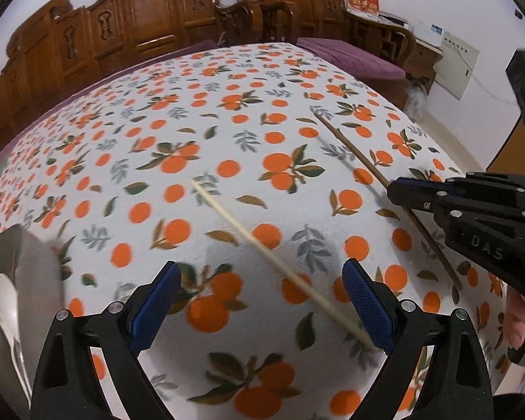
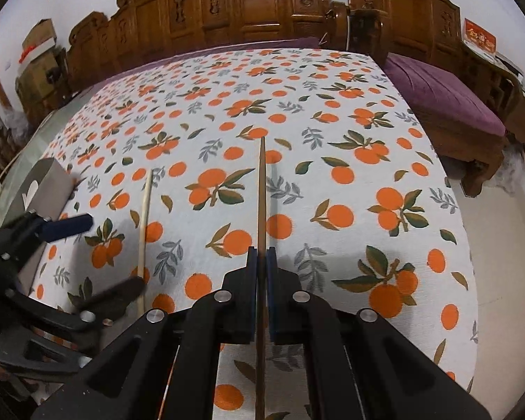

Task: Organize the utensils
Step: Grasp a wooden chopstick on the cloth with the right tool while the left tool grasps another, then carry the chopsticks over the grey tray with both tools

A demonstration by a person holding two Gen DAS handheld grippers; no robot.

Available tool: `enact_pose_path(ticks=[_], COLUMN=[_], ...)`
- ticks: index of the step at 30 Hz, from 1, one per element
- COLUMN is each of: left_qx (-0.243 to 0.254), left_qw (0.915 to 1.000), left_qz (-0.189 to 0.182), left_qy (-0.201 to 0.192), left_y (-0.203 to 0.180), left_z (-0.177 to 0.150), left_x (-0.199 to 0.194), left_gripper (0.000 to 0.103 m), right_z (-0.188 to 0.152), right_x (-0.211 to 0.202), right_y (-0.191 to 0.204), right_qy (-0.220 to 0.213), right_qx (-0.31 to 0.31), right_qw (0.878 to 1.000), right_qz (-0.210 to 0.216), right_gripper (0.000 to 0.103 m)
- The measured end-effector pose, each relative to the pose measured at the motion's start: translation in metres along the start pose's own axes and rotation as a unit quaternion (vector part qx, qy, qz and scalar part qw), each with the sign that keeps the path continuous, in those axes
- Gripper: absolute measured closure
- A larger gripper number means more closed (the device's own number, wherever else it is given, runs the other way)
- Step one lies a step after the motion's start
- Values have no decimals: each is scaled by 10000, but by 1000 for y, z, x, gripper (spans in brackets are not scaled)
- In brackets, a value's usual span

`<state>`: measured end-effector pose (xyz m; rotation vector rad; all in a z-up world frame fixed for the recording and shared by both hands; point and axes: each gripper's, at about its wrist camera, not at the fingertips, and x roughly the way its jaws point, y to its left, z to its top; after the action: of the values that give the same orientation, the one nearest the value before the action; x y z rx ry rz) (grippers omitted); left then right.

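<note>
A dark brown chopstick (image 2: 261, 196) is clamped between the pads of my right gripper (image 2: 261, 255) and points away over the orange-print tablecloth (image 2: 332, 133). It also shows in the left wrist view (image 1: 350, 148), held by the right gripper (image 1: 393, 189). A pale chopstick (image 1: 262, 248) lies on the cloth between the open jaws of my left gripper (image 1: 262, 280), its near end by the right pad. It also shows in the right wrist view (image 2: 144, 231), with the left gripper (image 2: 101, 259) open around its near end.
A grey utensil holder (image 1: 21, 266) with a white spoon (image 1: 5, 290) stands at the left; it also shows in the right wrist view (image 2: 42, 189). Carved wooden benches (image 2: 262, 10) with a purple cushion (image 2: 444, 94) stand behind and right of the table.
</note>
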<state>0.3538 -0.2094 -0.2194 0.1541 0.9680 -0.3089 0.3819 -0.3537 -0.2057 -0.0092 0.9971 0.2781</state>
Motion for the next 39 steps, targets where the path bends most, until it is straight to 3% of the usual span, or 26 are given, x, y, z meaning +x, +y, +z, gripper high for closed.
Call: enact_pose_path(ticks=[6, 7, 10, 12, 20, 25, 37, 39], left_qx=[49, 100, 115, 55, 4, -1, -154, -173], left_qw=[9998, 9998, 9997, 9997, 9987, 9982, 9997, 9998], left_qz=[-1, 24, -85, -56, 98, 210, 165, 137], left_qy=[215, 169, 197, 239, 493, 559, 113, 0], left_y=[-8, -9, -4, 4, 23, 31, 60, 65], left_z=[1, 0, -5, -8, -18, -27, -33, -33], left_x=[12, 11, 6, 4, -5, -17, -90, -105], left_gripper=[53, 64, 84, 90, 99, 99, 99, 99], right_z=[2, 2, 3, 3, -6, -15, -13, -11], right_x=[-4, -4, -4, -3, 8, 13, -22, -42], right_y=[3, 5, 11, 15, 31, 43, 80, 87], right_qy=[-70, -80, -79, -80, 69, 215, -102, -332], right_qx=[6, -14, -122, -159, -349, -457, -481, -413], right_qw=[10000, 10000, 9999, 9998, 9993, 9985, 9985, 9982], right_qz=[15, 14, -29, -22, -94, -205, -256, -292], right_gripper=[97, 97, 97, 97, 97, 97, 97, 97])
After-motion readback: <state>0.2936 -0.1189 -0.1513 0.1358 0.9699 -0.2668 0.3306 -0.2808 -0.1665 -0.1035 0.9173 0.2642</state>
